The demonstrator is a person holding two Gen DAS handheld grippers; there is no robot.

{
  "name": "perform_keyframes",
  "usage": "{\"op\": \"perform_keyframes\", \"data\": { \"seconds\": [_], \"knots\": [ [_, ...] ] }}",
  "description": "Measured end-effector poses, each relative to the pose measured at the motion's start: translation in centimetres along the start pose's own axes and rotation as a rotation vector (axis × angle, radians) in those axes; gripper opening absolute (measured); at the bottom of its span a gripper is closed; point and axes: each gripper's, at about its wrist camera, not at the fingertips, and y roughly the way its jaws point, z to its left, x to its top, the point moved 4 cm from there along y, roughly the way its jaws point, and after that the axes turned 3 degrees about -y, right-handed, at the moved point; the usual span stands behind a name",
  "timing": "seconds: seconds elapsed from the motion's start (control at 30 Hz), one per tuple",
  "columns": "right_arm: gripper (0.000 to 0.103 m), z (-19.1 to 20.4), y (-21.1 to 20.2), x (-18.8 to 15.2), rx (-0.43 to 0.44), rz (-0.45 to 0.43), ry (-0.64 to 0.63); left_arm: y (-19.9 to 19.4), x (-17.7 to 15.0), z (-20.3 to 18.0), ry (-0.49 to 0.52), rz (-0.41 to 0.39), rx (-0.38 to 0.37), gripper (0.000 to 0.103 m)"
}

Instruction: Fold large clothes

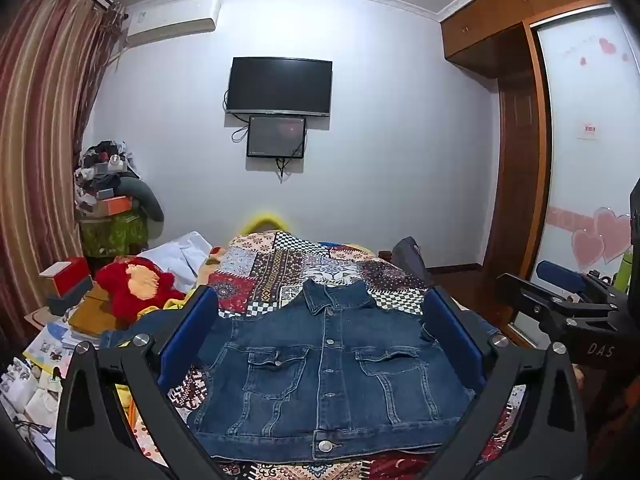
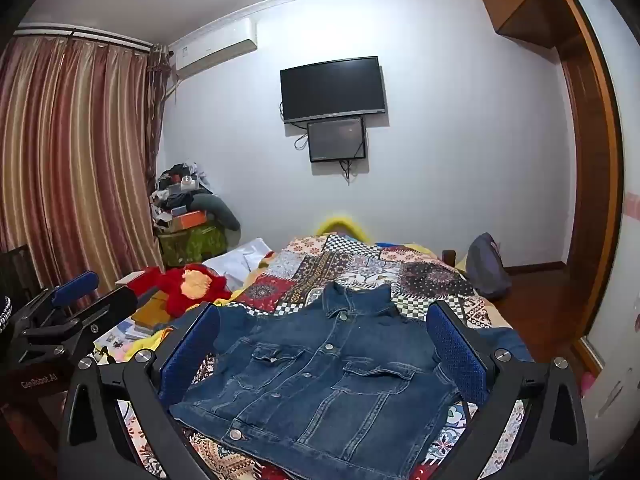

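A dark blue denim jacket (image 1: 328, 364) lies flat, front up and buttoned, on the patchwork bedspread (image 1: 280, 264), collar toward the far wall. Its sleeves spread out to both sides, partly hidden behind the fingers. My left gripper (image 1: 320, 340) is open and empty, held above the jacket's near half. The right gripper shows at the right edge of the left wrist view (image 1: 560, 300). In the right wrist view the jacket (image 2: 320, 384) lies just ahead, and my right gripper (image 2: 324, 344) is open and empty above it. The left gripper shows at that view's left edge (image 2: 68, 312).
A red plush toy (image 1: 136, 284) and white cloth (image 1: 188, 252) lie at the bed's left. Boxes and papers (image 1: 64, 320) crowd the left side. A grey bag (image 2: 486, 264) stands by the bed's far right. A wardrobe (image 1: 516, 140) lines the right wall.
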Motion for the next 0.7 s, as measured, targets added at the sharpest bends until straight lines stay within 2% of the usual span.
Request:
{"op": "perform_keyframes", "data": {
  "seconds": [0.3, 0.7],
  "knots": [
    [0.103, 0.0, 0.0, 0.1, 0.001, -0.003, 0.000, -0.2, 0.5, 1.2, -0.030, -0.001, 0.005, 0.103],
    [0.103, -0.3, -0.1, 0.4, -0.001, -0.002, 0.000, 0.7, 0.0, 0.3, -0.024, 0.001, 0.012, 0.103]
  ]
}}
